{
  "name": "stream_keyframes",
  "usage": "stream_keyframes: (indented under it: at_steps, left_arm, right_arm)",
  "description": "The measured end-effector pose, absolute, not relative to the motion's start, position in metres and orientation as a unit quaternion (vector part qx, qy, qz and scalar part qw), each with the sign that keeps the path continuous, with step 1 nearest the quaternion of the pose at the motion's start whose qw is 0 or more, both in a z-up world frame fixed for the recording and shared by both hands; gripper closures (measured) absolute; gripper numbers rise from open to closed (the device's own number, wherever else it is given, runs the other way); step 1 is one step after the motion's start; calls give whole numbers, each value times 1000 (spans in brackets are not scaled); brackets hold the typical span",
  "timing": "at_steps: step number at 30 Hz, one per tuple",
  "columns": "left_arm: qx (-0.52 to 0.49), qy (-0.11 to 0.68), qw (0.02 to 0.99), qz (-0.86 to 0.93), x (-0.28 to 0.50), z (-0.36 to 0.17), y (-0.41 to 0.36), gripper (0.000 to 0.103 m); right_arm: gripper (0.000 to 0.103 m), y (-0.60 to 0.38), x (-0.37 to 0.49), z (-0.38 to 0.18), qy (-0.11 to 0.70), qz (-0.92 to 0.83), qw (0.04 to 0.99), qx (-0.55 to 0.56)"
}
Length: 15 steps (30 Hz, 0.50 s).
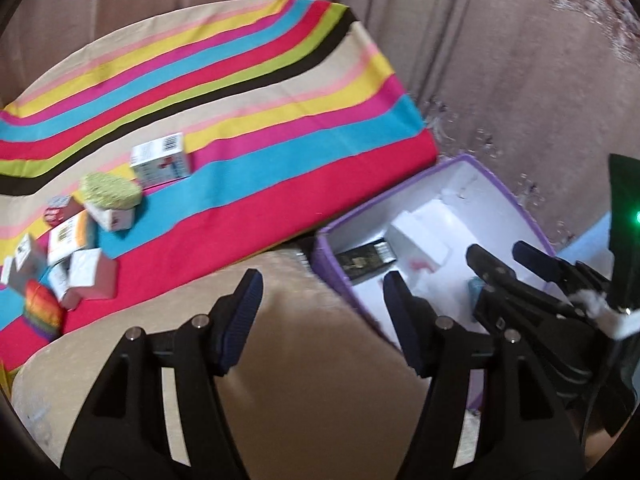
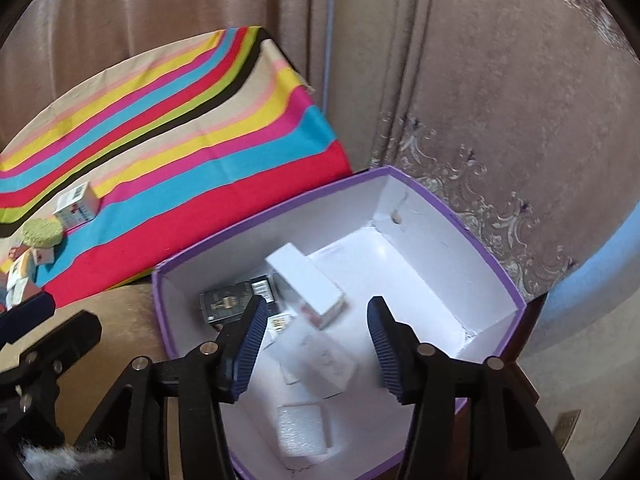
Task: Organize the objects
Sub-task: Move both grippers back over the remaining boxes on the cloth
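Observation:
A purple-rimmed white box [image 2: 460, 208] stands beside the striped cloth [image 2: 180, 152]; it also shows in the left wrist view [image 1: 472, 162]. Inside lie a white carton [image 2: 308, 280], a black box [image 2: 224, 304] and several small white packs [image 2: 332, 364]. My right gripper [image 2: 316, 340] is open and empty above the box's inside. My left gripper [image 1: 320, 312] is open and empty over beige upholstery, left of the box. Several small boxes [image 1: 160, 160] and a green-lidded box [image 1: 110, 200] sit on the cloth at the left.
A rainbow-coloured item [image 1: 42, 312] lies at the cloth's near left edge. Brown patterned curtains [image 2: 500, 100] hang behind. A pale blue surface [image 2: 592, 280] is at the right. The right gripper also shows in the left wrist view [image 1: 508, 256].

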<state>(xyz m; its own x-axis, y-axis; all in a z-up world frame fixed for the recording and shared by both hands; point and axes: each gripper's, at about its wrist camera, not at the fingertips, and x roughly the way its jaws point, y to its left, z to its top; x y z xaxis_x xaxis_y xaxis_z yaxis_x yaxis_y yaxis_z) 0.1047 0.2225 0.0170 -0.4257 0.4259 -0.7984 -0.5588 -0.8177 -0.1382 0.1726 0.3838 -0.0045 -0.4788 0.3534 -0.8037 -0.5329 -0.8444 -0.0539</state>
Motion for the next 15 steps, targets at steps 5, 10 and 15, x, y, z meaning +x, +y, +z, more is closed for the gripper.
stream_keyframes:
  at_steps: [5,10,15]
  left_arm:
    - [-446,72,272,849,97,17,205,37]
    - [-445,65,258,855,91,19,190,37]
    - [-448,57,244,858,88,20,172,37]
  right_arm:
    - [47,366,162,-3,91,859,239,-444]
    - [44,348,153,1,73,864,222,-445]
    - [41,332,147,3,62,868,208,-446]
